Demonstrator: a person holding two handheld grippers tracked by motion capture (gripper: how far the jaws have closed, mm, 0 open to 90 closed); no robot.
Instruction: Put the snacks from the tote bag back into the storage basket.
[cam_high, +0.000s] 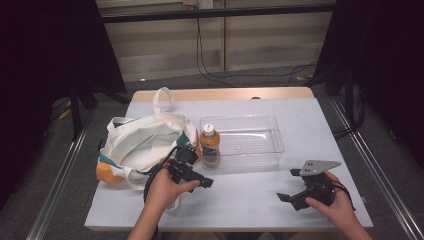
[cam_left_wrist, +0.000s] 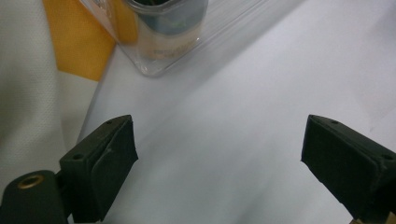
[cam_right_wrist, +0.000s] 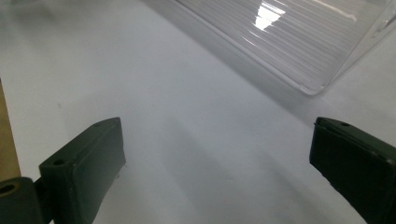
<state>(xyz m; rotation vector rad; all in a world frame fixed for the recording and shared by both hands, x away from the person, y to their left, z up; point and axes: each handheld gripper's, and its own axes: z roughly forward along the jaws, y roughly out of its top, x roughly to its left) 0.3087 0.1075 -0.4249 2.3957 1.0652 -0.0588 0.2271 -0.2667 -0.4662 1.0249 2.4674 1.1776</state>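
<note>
A clear plastic bin (cam_high: 255, 150) lies in the middle of the table. A bottle (cam_high: 210, 145) of orange drink with a white cap stands upright inside the bin's left end. My left gripper (cam_high: 197, 167) hovers just in front of that bottle, beside the bag, and it is open with nothing between the jaws. In the left gripper view the left gripper (cam_left_wrist: 219, 154) faces the bin's corner (cam_left_wrist: 154, 65) and the bottle's base (cam_left_wrist: 168, 23). My right gripper (cam_high: 289, 184) is open near the table's front right, apart from everything. In the right gripper view the right gripper (cam_right_wrist: 217, 158) looks across bare table toward the bin (cam_right_wrist: 289, 42).
A white tote bag (cam_high: 140, 142) with orange and teal patches lies at the left, its handle reaching toward the far edge; its cloth (cam_left_wrist: 28, 93) shows left of my left jaws. The table (cam_high: 300, 120) is covered in pale sheeting. Dark curtains and cables stand beyond it.
</note>
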